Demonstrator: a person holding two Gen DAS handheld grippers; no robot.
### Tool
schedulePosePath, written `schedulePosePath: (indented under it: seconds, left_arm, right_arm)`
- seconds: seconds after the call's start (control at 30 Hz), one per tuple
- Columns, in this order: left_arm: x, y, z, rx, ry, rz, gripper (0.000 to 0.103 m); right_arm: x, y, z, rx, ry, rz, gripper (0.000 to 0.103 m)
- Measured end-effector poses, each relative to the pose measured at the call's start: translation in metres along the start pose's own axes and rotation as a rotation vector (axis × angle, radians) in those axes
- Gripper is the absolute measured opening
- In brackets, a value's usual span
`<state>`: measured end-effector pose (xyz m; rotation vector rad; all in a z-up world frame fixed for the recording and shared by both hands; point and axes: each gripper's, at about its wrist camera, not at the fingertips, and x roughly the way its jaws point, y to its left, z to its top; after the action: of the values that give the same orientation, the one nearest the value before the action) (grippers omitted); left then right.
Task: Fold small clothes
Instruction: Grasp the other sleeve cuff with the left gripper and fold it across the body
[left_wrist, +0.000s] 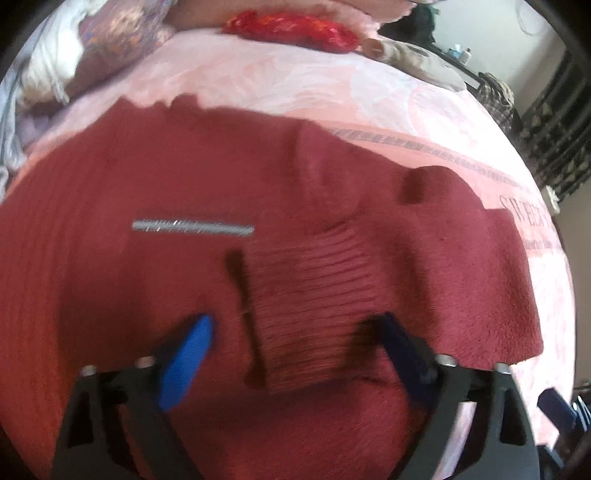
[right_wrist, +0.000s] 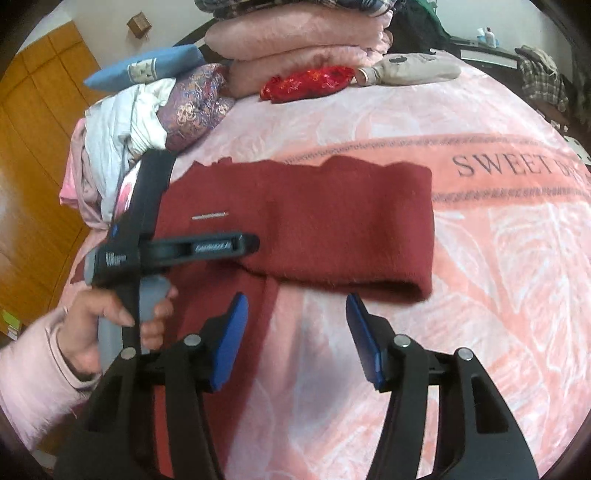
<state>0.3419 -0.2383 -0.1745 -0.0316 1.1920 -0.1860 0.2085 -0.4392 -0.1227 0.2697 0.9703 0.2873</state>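
A dark red knit garment (left_wrist: 147, 295) lies folded on the pink blanket (left_wrist: 295, 85), with a short silver strip (left_wrist: 192, 227) on its front. In the left wrist view its ribbed cuff (left_wrist: 310, 295) lies between the blue pads of my left gripper (left_wrist: 295, 339); the pads stand clear of it on both sides, so the gripper is open. In the right wrist view the garment (right_wrist: 332, 221) is a long folded band. My right gripper (right_wrist: 295, 325) hangs open just in front of its near fold, over bare blanket (right_wrist: 480, 295), holding nothing. A hand in a pink sleeve (right_wrist: 92, 332) holds the left gripper (right_wrist: 243, 244) over the garment's left part.
Behind the garment are a stack of folded pink blankets (right_wrist: 295, 40), a red embroidered pouch (right_wrist: 306, 83), a beige garment (right_wrist: 417, 68) and a blue pillow (right_wrist: 147, 66). A heap of loose clothes (right_wrist: 122, 129) lies at the bed's left edge, beside a wooden wardrobe (right_wrist: 33, 147).
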Motion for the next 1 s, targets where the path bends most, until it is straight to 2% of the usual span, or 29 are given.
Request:
schedulePosePath:
  seconds: [0.03,0.1,0.17,0.27,0.43,0.6,0.8,1.0]
  left_arm:
    - [-0.001,-0.002,0.001,0.004,-0.010,-0.005,0.067]
    - [-0.004,-0.002,0.002,-0.002,-0.032,-0.015,0.036]
    - [-0.008,0.007,0.003,-0.038,-0.040,-0.119,0.021]
    - [-0.021,0.017,0.004,-0.058,-0.086,-0.152,0.019]
    - [-0.068,0.055,0.011,-0.080,-0.230,-0.141,0.018]
    - [-0.108,0.118,0.026,-0.106,-0.323,-0.075,0.018]
    - [-0.112,0.185,0.035,-0.132,-0.325,0.041,0.018]
    - [-0.077,0.217,0.028,-0.169,-0.246,0.056,0.019]
  right_arm:
    - [0.001,-0.001,-0.003,0.002,0.002,0.001,0.051]
    - [0.002,-0.004,-0.006,0.009,0.002,0.001,0.049]
    - [0.001,-0.006,-0.008,0.021,-0.007,0.004,0.048]
    - [-0.001,-0.006,-0.009,0.039,-0.015,0.012,0.047]
    - [-0.004,-0.001,-0.005,0.047,-0.026,0.012,0.047]
    - [-0.002,0.012,0.004,0.051,-0.033,0.039,0.047]
    - [0.022,0.040,0.025,0.090,-0.037,0.118,0.047]
    - [0.077,0.064,0.050,0.112,0.023,0.125,0.045]
